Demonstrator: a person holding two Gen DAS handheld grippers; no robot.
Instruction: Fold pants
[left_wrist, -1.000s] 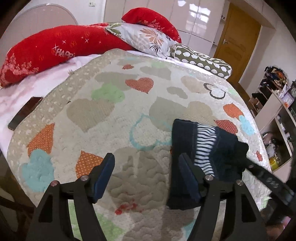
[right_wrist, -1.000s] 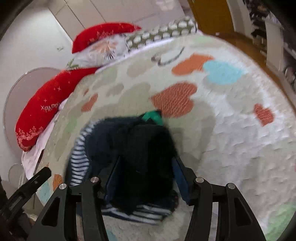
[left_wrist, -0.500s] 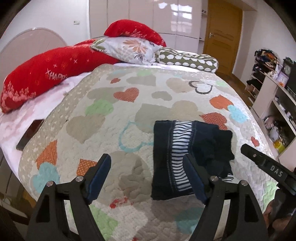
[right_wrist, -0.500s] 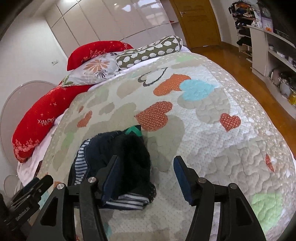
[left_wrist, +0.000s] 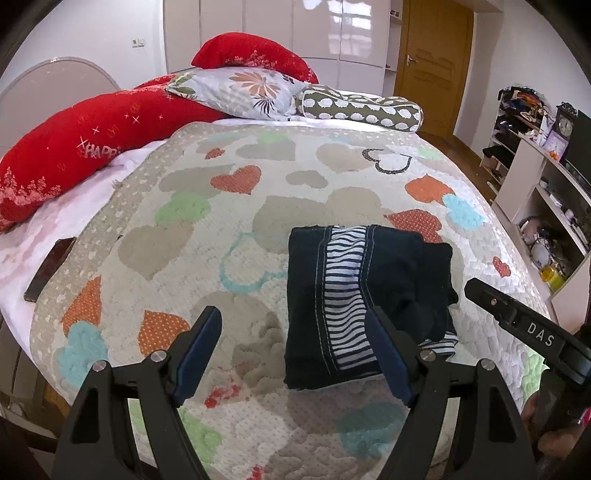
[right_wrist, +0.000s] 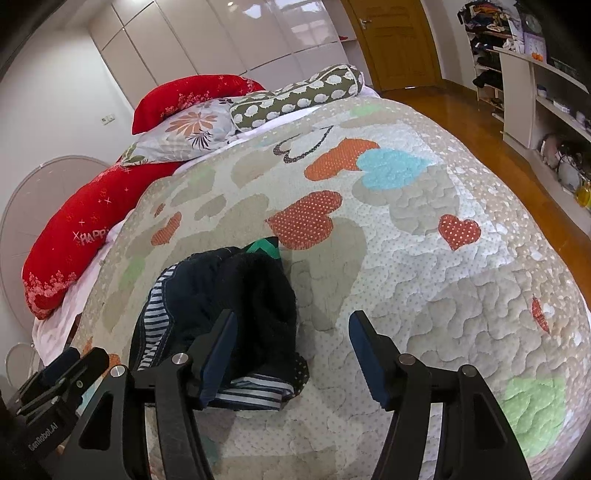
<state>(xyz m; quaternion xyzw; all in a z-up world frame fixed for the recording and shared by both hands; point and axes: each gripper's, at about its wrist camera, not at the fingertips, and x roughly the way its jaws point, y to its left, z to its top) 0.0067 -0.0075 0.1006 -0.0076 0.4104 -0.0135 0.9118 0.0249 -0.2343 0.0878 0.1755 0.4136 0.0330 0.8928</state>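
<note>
While the pants (left_wrist: 364, 299) lay folded into a compact dark bundle on the quilt (left_wrist: 229, 229), a striped white-and-navy band ran down their top face, and a green scrap showed at their far edge in the right wrist view. In the left wrist view the bundle sat at about four o'clock from the quilt's centre; in the right wrist view it (right_wrist: 221, 306) lay at about eight o'clock. The left gripper (left_wrist: 295, 347) stood wide apart, holding nothing, its right finger in front of the bundle's near edge and its left finger over bare quilt. The right gripper (right_wrist: 291, 350) had its jaws opening with only quilt between them, its left finger in front of the bundle's near side. At twelve o'clock lay a red pillow (left_wrist: 74, 147), a floral pillow (left_wrist: 243, 92) and a spotted bolster (left_wrist: 362, 110). A dark phone (left_wrist: 50, 269) lay at nine o'clock on the sheet, and shelves (left_wrist: 546, 206) stood at three o'clock.
</note>
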